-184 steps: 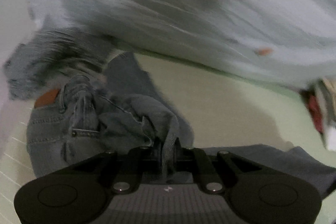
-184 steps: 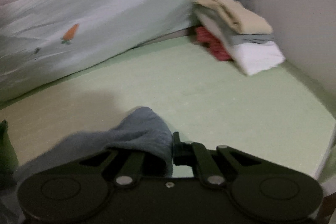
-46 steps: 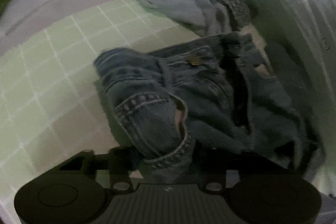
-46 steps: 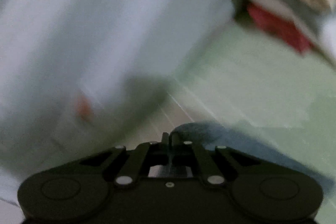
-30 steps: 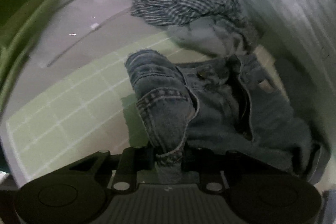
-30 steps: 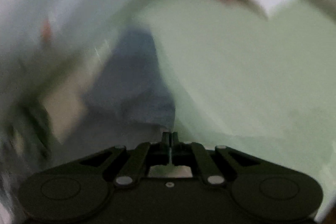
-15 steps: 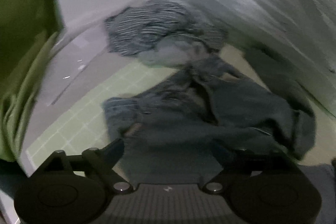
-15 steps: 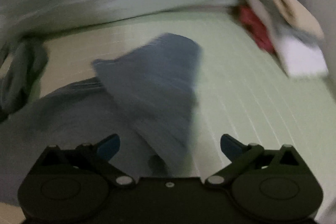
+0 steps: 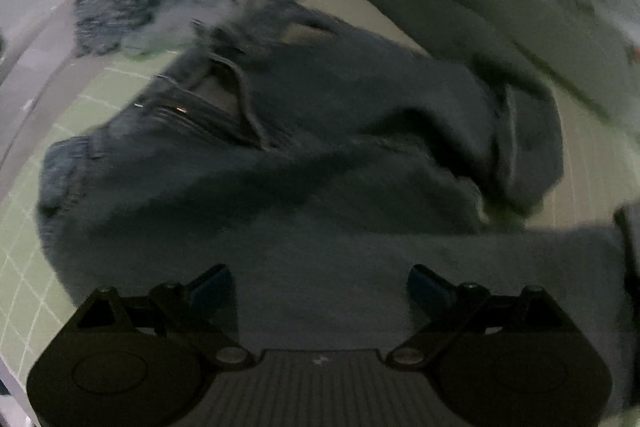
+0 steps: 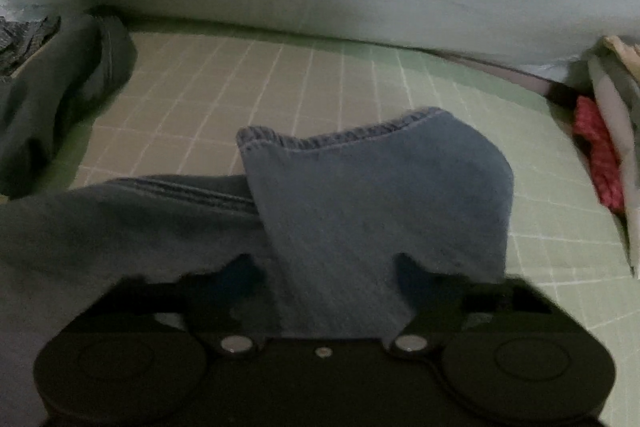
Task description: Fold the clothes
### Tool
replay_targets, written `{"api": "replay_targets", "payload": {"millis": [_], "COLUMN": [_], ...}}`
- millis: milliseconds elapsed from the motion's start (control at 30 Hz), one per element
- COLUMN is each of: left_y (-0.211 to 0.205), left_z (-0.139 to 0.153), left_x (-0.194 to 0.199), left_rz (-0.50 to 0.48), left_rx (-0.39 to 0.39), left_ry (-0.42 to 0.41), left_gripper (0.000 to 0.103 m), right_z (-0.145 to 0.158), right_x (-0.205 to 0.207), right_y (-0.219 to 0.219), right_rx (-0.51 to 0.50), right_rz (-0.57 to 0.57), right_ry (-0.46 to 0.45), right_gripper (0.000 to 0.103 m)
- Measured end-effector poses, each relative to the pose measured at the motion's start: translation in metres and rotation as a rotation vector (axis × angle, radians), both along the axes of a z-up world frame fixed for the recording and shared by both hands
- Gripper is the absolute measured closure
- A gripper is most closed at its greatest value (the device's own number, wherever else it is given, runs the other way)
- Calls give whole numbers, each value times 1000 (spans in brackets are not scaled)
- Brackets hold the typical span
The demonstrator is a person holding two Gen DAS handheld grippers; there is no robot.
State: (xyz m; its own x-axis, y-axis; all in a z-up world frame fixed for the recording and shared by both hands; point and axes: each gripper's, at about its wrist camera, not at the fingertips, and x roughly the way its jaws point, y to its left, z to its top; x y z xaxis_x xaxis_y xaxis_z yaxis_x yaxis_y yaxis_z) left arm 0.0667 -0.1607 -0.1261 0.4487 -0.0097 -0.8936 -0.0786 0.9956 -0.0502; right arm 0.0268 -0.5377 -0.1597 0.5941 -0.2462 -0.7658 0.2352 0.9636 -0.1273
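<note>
Left claw (image 9: 319,285) is opening above the jeans (image 9: 304,155) gripping nothing, right claw (image 10: 324,277) is closing around the cuff (image 10: 376,187), risking pinching a skewed fold.

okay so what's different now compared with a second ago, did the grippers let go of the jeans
Yes. The left gripper was clamped on a bunched fold of the jeans; now it stands wide over them lying on the mat. The right gripper, shut a second ago, sprang open and is closing again around the hem. The folded stack stays put.
</note>
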Motion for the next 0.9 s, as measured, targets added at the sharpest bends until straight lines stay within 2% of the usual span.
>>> {"api": "replay_targets", "payload": {"millis": [33,100,233,333,400,467,533,600,700,767,833,900], "left_y": [-5,-15,-21,-25,-30,-33,-32,-32,-32,-32,-33,-33], "left_z": [-3,-8,-18,-25,-28,-31,-31,-31,-31,-32,-32,-32], "left_x": [-1,-4,-6,-6,-6,-7,-8,-10,-12,-14,-16,-18], "left_rz": [-20,-54,-85,-98,-116,-124,-125,-126,-126,-125,-124,-122], "left_rx": [9,23,27,38,55,61,60,58,57,57,56,56], "left_ry": [13,40,93,119,131,137,137,136,137,138,136,134], "left_gripper": [8,8,5,2,0,0,0,0,0,0,0,0], "right_z": [0,2,14,32,37,33,25,17,20,28,35,41], "right_x": [-3,-11,-38,-72,-97,-121,-136,-142,-142,-141,-137,-130], "right_y": [-4,-12,-31,-66,-96,-128,-144,-142,-122,-112,-103,-95], "right_rx": [15,26,-36,-80,-66,6,68,65,-2,-3,8,-11], "right_rz": [-14,-63,-191,-378,-520,-647,-689,-660,-579,-556,-533,-500], "right_ry": [-14,-51,-131,-185,-188,-154,-104,-51,-32,-60,-102,-135], "right_gripper": [64,93,97,97,97,97,92,84,73,67,52,42]}}
